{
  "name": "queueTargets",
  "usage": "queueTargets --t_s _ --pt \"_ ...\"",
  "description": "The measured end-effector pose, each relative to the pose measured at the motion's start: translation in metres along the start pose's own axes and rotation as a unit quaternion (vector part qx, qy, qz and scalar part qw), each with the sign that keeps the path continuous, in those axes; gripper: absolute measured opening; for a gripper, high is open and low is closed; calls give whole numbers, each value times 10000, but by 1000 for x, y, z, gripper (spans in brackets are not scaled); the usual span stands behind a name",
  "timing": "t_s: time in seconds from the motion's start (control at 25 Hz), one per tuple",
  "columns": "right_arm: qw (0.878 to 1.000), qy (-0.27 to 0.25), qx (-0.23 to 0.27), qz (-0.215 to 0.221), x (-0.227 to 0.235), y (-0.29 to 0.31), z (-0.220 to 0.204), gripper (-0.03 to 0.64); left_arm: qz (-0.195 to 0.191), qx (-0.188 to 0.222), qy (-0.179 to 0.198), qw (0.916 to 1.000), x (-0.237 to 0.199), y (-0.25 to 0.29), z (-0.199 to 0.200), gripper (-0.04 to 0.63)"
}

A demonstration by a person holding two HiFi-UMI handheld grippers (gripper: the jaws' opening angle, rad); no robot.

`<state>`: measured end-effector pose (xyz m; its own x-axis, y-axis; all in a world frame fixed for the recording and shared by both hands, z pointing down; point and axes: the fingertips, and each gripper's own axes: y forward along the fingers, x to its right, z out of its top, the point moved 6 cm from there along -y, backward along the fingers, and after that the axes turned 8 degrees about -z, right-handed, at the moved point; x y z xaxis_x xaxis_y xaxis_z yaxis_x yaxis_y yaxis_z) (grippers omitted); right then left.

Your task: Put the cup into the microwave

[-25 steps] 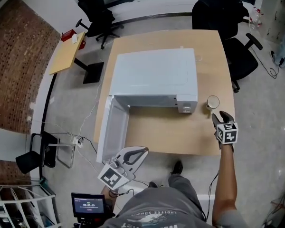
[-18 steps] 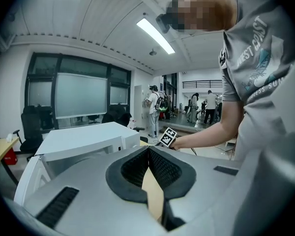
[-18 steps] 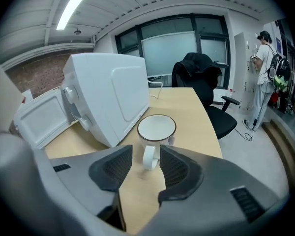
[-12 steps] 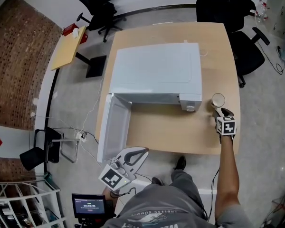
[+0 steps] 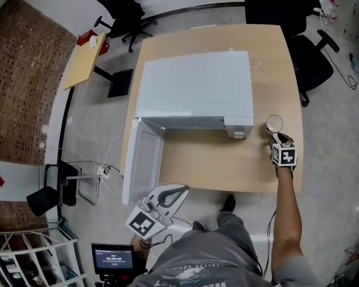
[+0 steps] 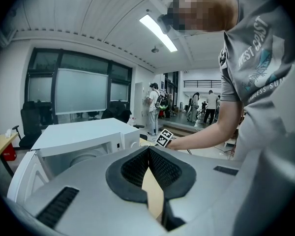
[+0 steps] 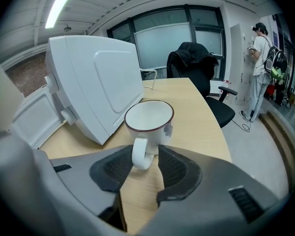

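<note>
Since 1 second ago the right gripper has dropped to the white mug-shaped cup with a dark red rim, standing on the light wooden table just right of the white box microwave. Its jaws are closing around the handle, not yet pressing. Left gripper closed, empty. Risk: I judge a grip on the loop alone lets the cup swing, tip or strike the microwave's corner.

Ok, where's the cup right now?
The cup stands near the right edge of the table in the head view, just right of the microwave, its handle between the closing jaws of the right gripper.
</note>
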<state>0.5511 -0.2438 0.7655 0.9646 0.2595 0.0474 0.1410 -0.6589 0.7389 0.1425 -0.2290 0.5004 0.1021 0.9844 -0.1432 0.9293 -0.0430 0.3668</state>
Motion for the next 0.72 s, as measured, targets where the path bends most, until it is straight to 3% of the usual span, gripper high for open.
queueTargets --t_s 0.24,0.32,0.72 --pt "10000 47 18 -16 1 -1 0 142 -23 -8 -15 10000 0 0 -1 20" --pt "9999 -63 33 -105 0 -1 0 84 -27 1 12 10000 0 -1 -1 21" --pt "9993 -161 155 -287 -4 -8 -2 74 -4 6 -12 10000 3 -8 -5 20"
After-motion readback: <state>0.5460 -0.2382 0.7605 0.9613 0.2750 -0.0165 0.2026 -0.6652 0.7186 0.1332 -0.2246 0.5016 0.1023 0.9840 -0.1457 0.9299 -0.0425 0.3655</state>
